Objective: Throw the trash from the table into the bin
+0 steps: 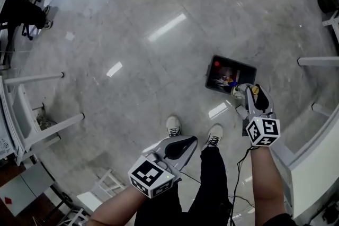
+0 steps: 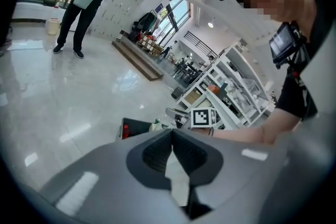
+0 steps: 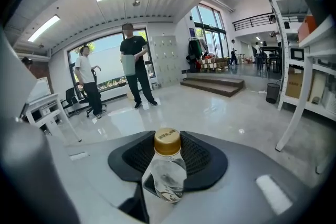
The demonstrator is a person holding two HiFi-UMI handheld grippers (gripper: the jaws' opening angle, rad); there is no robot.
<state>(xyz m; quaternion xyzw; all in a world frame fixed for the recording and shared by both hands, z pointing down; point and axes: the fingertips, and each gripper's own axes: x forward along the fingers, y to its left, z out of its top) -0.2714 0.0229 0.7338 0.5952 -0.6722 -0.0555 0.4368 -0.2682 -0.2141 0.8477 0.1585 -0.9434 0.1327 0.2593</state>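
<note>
A black rectangular bin [image 1: 230, 75] stands on the floor with trash inside; it also shows in the left gripper view [image 2: 135, 126]. My right gripper [image 1: 248, 89] hangs just by the bin's near right corner, shut on a small clear bottle [image 3: 166, 173] with a gold cap [image 3: 167, 141]; the cap [image 1: 255, 89] shows in the head view too. My left gripper [image 1: 179, 146] is lower left, above the person's shoes, its tips [image 2: 171, 132] closed together. A pale wedge shows behind the tips; I cannot tell if it is a scrap or the floor.
White table legs [image 1: 39, 129] stand at the left and white frame legs [image 1: 317, 61] at the right. The person's shoes [image 1: 173, 126] are on the pale glossy floor. Two people [image 3: 134, 65] stand far off; shelving [image 2: 231, 86] is behind the bin.
</note>
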